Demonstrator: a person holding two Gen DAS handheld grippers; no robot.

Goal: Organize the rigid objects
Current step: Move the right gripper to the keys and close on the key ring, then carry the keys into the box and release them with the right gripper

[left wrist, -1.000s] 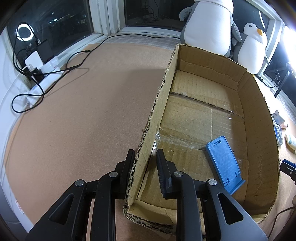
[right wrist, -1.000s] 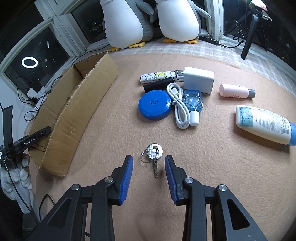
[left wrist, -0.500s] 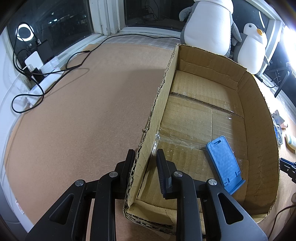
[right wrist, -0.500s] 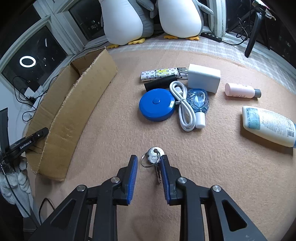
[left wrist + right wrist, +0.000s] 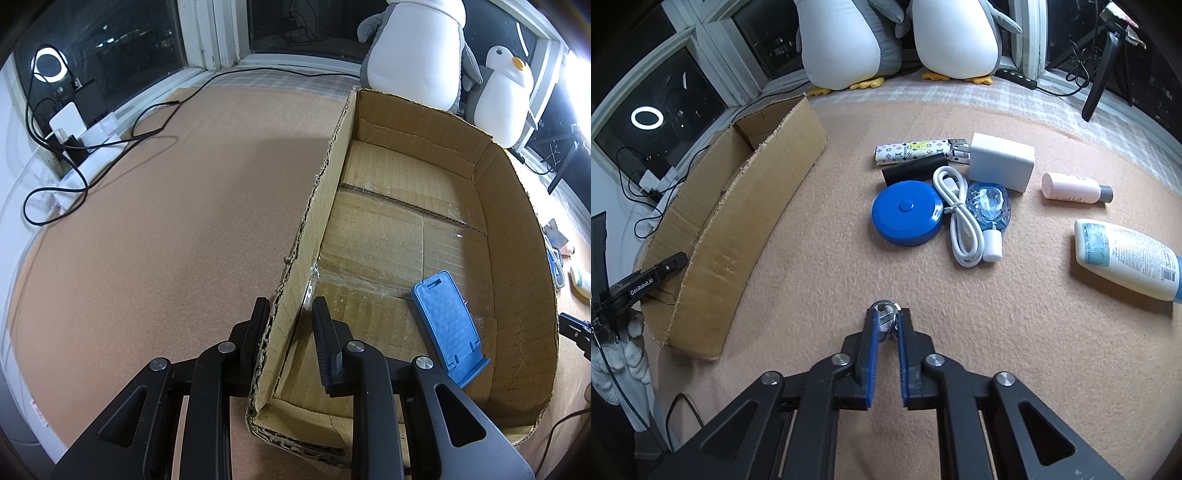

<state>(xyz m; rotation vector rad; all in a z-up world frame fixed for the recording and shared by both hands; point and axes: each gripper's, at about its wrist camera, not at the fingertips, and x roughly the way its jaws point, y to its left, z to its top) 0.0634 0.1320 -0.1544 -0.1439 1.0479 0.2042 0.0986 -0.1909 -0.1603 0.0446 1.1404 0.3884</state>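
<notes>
The left gripper (image 5: 291, 321) straddles the near wall of the shallow brown cardboard box (image 5: 517, 236), its black fingers (image 5: 258, 325) clamped on that wall, probably to keep the box from sliding while things go in. A blue plastic phone stand (image 5: 445, 325) already lies inside, at the box's 5 o'clock corner.

The right gripper (image 5: 886, 325) has just been closing its blue-padded fingers (image 5: 870, 347), now narrow, on the small silver key with its ring (image 5: 884, 314) lying on the tan felt table (image 5: 1015, 350). The box stands at its 10 o'clock. The round blue tape measure (image 5: 907, 214), the coiled white cable (image 5: 960, 221) and the white lotion bottle (image 5: 1126, 258) wait from 12 to 2 o'clock.
</notes>
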